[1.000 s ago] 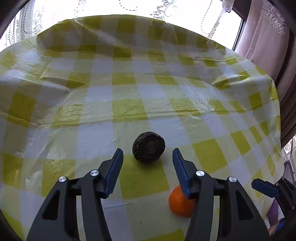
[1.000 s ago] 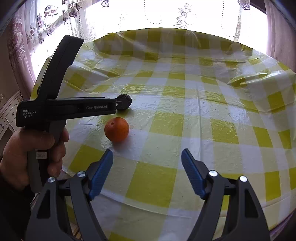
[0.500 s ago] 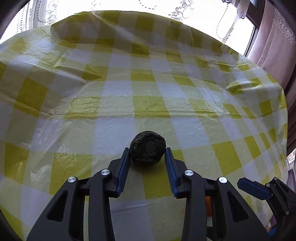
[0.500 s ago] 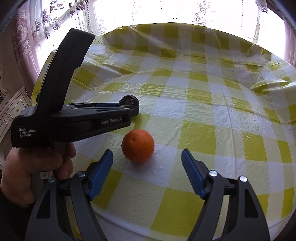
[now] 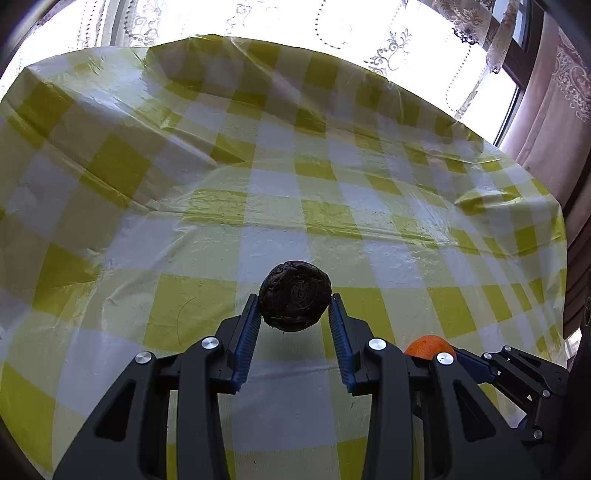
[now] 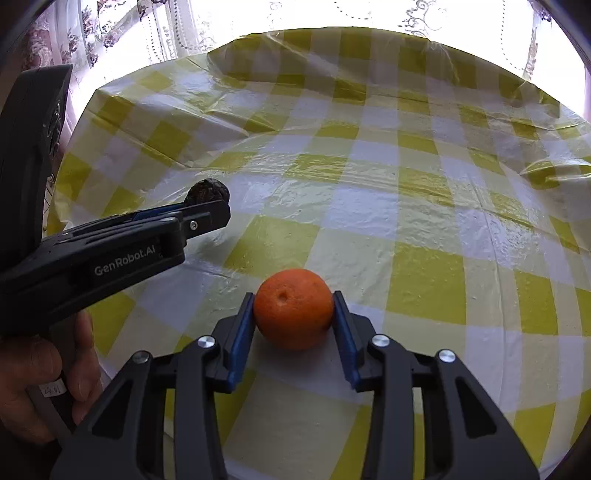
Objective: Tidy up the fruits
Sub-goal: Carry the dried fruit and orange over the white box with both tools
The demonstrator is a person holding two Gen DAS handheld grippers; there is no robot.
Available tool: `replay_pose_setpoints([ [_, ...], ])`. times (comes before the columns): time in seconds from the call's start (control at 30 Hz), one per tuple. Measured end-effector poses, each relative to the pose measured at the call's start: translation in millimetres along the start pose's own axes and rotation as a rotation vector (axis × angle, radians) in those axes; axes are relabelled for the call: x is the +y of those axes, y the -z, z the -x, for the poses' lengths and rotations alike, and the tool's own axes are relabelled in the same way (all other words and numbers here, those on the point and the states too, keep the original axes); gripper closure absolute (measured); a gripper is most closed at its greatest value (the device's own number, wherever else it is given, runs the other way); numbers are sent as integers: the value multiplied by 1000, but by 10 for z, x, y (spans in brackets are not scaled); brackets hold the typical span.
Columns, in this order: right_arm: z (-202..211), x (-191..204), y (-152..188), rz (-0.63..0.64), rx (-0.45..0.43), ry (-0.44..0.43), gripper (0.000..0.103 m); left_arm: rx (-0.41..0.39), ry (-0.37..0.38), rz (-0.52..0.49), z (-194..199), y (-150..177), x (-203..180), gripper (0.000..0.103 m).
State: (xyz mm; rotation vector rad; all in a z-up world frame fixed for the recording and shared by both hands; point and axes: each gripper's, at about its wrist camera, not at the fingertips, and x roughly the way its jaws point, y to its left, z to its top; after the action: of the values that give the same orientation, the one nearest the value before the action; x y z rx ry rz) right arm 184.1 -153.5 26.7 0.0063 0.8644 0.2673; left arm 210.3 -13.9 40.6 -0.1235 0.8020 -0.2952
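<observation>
A dark wrinkled round fruit (image 5: pixel 294 295) is held between the blue pads of my left gripper (image 5: pixel 294 301), lifted a little above the yellow-checked tablecloth (image 5: pixel 295 184). It also shows in the right wrist view (image 6: pixel 207 192) at the tip of the left gripper (image 6: pixel 212 212). An orange (image 6: pixel 293 308) sits on the cloth between the pads of my right gripper (image 6: pixel 293 310), which is shut on it. The orange shows partly in the left wrist view (image 5: pixel 428 345), behind the left gripper's right finger.
The round table's cloth (image 6: pixel 406 184) is wrinkled and shiny, with raised folds at the far left (image 5: pixel 177 147) and far right (image 5: pixel 487 195). Bright windows with lace curtains (image 5: pixel 332 22) stand behind. A pink curtain (image 5: pixel 554 110) hangs right. The table edge falls away at the left (image 6: pixel 62 192).
My left gripper closed on the dark fruit and raised it off the cloth. My right gripper moved forward to the orange and closed on it.
</observation>
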Motion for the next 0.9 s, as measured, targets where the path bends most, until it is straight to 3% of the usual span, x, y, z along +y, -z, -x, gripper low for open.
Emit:
replay_pose_setpoints([
  [0.9,864,-333,886,-92,-17,112,63,-5,80,-99,582,841,-752,68],
])
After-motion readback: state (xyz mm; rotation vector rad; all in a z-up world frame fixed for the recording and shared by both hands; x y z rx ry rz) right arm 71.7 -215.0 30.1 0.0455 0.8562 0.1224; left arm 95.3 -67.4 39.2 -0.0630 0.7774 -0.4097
